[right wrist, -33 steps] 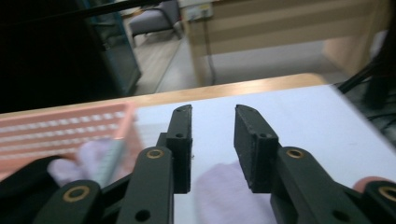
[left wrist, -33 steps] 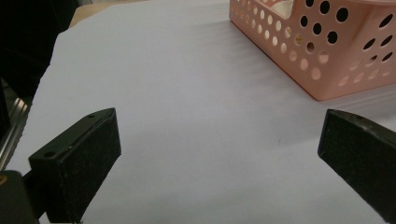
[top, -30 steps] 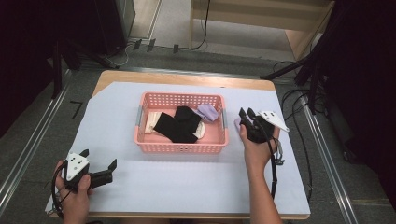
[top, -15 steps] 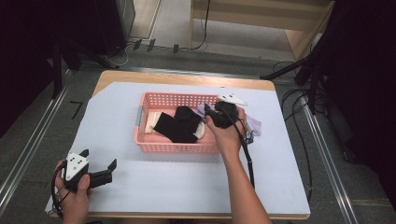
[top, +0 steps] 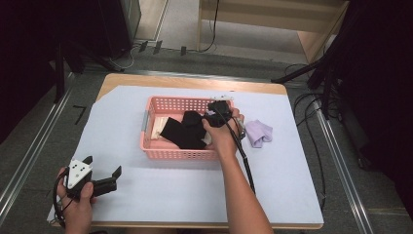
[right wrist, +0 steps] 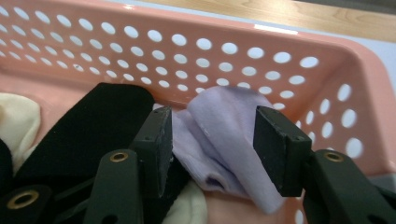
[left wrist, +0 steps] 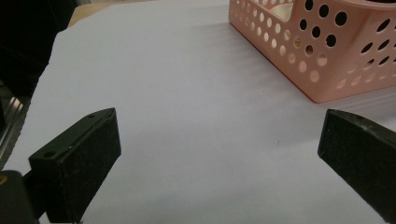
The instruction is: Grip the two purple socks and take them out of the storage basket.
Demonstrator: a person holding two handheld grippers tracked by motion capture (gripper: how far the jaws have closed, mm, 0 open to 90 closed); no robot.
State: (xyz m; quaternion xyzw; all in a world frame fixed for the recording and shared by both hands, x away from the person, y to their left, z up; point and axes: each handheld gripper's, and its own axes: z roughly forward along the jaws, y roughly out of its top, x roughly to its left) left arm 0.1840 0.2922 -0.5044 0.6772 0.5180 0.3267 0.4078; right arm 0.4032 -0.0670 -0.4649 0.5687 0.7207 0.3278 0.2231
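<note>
The right hand-held gripper (right wrist: pixel 212 149), jaws spread, straddles a lilac cloth sock (right wrist: pixel 224 140) inside the pink perforated plastic basket (right wrist: pixel 289 60); not yet pinched, other socks remain.

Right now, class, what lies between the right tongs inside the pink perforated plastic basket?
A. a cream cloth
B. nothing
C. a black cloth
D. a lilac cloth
D: in the right gripper view the open right tongs straddle a lilac cloth in the corner of the pink perforated plastic basket, with the black cloth off to one side.
</note>
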